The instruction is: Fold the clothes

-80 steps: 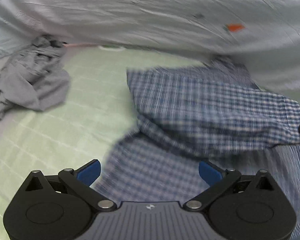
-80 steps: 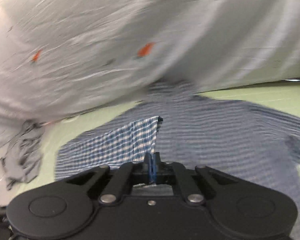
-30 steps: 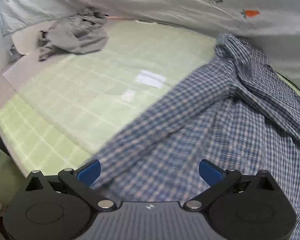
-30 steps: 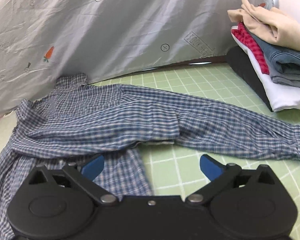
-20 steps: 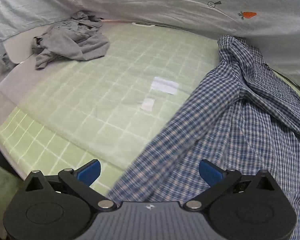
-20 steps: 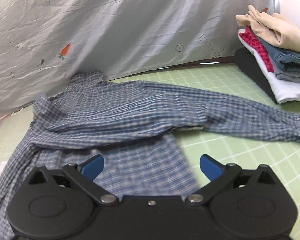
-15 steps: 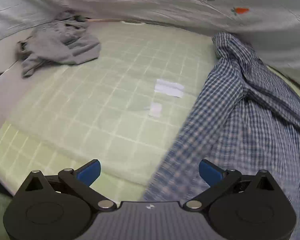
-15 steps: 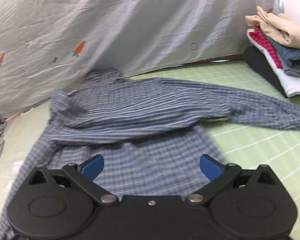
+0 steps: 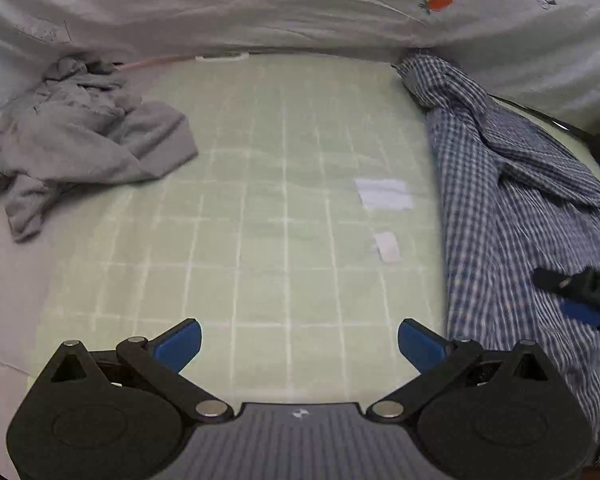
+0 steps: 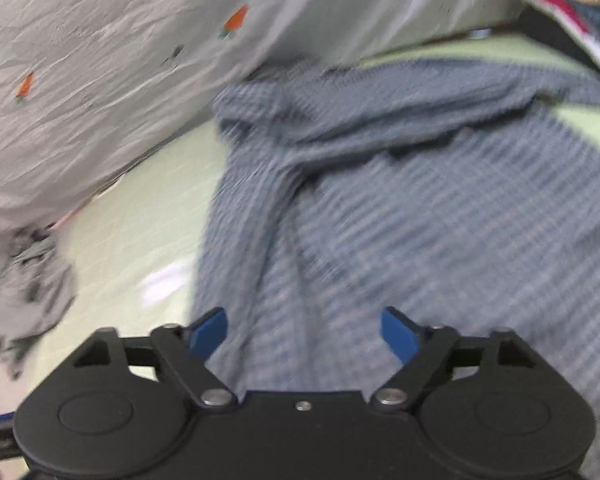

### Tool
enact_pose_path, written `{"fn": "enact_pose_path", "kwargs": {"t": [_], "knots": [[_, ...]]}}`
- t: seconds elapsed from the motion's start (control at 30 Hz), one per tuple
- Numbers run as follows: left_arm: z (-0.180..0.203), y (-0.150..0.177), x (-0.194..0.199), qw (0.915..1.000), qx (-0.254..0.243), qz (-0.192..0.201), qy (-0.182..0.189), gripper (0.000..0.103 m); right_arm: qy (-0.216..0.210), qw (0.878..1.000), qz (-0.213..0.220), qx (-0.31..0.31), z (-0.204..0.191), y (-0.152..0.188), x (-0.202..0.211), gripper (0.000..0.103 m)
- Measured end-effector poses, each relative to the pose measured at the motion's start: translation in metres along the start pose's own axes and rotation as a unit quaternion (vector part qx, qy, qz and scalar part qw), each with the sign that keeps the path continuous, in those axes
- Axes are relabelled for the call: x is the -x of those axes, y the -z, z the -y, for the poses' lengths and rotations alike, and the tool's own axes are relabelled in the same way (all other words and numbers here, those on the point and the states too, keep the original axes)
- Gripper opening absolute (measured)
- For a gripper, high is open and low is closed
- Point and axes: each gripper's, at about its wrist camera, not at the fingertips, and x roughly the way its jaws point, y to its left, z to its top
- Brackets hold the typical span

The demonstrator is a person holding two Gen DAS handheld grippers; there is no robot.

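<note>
Both hand-held grippers are spread wide and hold nothing: the left one [image 9: 298, 340] hangs over bare green mat [image 9: 260, 208], the right [image 10: 304, 334] over the plaid shirt [image 10: 400, 208] (blurred in that view). That shirt lies flat on the mat's right side, a crumpled grey garment [image 9: 80, 140] well apart at far left.

A green gridded mat [image 9: 284, 184] bears a checked shirt [image 9: 508, 216] and a crumpled grey garment [image 9: 84, 140].
</note>
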Motion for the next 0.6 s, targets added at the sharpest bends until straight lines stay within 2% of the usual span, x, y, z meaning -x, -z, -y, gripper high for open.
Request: {"fn": "enact_pose_path", "kwargs": {"t": [0.17, 0.5, 0.6], "knots": [[-0.010, 0.016, -0.002, 0.9992, -0.029, -0.019, 0.020, 0.103, -0.013, 0.999, -0.035, -0.006, -0.018, 0.027, -0.005, 0.052], [-0.033, 0.025, 0.013, 0.9996, -0.018, -0.002, 0.023, 0.103, -0.027, 0.998, -0.061, -0.011, -0.040, 0.049, -0.010, 0.039], [-0.039, 0.027, 0.017, 0.9997, -0.012, 0.003, 0.021, 0.103, -0.032, 0.997, -0.063, -0.006, -0.042, 0.047, -0.008, 0.020]]}}
